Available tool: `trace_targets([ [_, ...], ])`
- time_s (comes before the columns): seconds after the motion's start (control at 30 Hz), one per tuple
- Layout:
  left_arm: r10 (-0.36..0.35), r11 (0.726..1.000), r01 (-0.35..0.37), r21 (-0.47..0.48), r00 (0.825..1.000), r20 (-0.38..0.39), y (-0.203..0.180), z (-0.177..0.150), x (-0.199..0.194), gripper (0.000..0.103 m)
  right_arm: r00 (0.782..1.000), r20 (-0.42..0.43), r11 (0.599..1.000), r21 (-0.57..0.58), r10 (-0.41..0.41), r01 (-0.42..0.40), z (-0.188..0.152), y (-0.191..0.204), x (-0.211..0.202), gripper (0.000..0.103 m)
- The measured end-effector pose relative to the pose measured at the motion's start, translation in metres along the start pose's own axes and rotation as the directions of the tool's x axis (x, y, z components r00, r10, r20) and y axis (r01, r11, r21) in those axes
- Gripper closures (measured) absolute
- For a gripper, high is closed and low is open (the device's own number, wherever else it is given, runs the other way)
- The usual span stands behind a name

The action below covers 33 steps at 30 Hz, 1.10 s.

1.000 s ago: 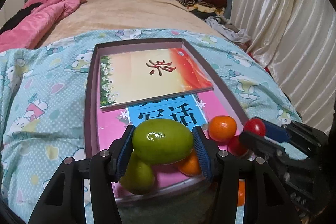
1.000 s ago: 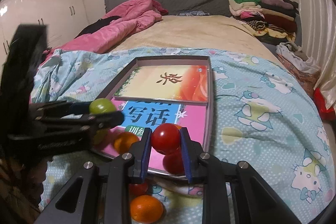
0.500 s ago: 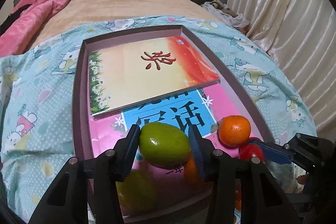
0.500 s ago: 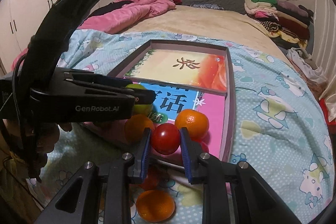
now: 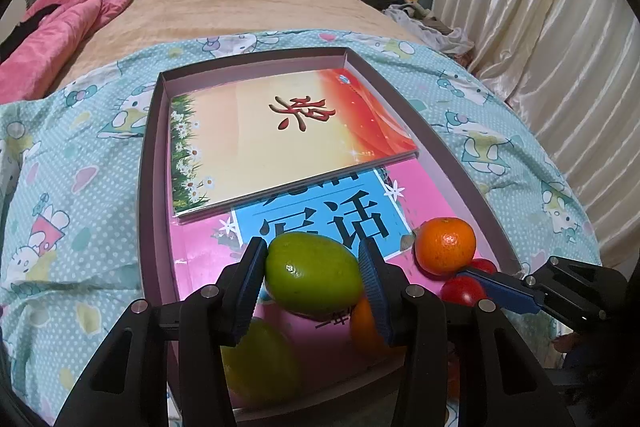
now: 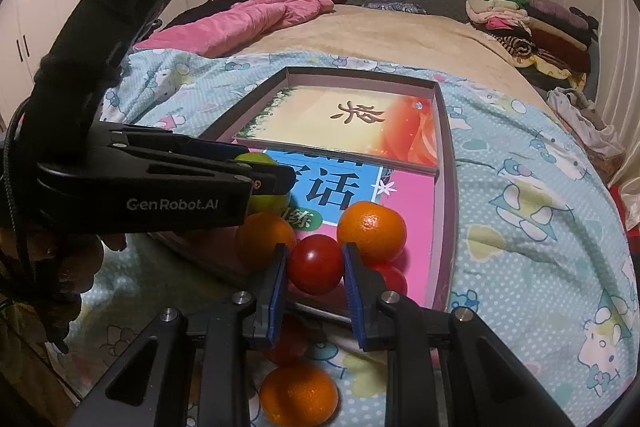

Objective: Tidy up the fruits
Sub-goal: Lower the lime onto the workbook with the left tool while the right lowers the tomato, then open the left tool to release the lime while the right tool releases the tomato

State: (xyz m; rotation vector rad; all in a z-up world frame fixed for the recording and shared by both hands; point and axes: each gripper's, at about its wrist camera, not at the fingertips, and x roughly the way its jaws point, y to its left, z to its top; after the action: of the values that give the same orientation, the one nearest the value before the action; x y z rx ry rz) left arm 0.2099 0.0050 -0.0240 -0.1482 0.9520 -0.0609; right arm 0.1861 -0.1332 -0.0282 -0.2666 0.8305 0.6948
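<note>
Fruit poised over the box on the bed

Left gripper (image 5: 314,277) clamps a green fruit (image 5: 314,275) crosswise, right gripper (image 6: 315,267) a red fruit (image 6: 316,264), both above the box's (image 5: 150,163) near end beside an orange (image 5: 445,246).

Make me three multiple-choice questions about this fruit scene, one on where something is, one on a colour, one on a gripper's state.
1. Where does the loose round orange mandarin nearest the right wrist camera lie?
A. inside the shallow pink-lined box
B. on the blue cartoon-print bedsheet, outside the box
C. on the pink quilt

2. What colour is the oval fruit in the left gripper?
A. green
B. red
C. orange

3. What is the right gripper doing?
A. open, empty
B. shut on an orange
C. shut on a small red tomato

Answers: 1 B, it sits on the bedsheet below the box's near wall. 2 A, its skin is green. 3 C, both pads press the tomato.
</note>
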Motion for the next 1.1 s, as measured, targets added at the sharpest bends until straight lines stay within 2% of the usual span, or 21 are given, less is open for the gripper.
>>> trace_targets([
  [0.63,0.005,1.0,-0.005,0.011,1.0,0.003,-0.0026,-0.002,-0.0013,0.054,1.0,0.001,1.0,0.018,0.01,-0.01,-0.0001,-0.0025,0.0009,0.075],
  [1.1,0.001,1.0,-0.001,0.003,1.0,0.0,-0.0025,-0.0029,-0.0043,0.054,0.999,0.034,0.999,0.039,0.015,-0.016,0.0015,-0.0037,-0.0056,0.065],
])
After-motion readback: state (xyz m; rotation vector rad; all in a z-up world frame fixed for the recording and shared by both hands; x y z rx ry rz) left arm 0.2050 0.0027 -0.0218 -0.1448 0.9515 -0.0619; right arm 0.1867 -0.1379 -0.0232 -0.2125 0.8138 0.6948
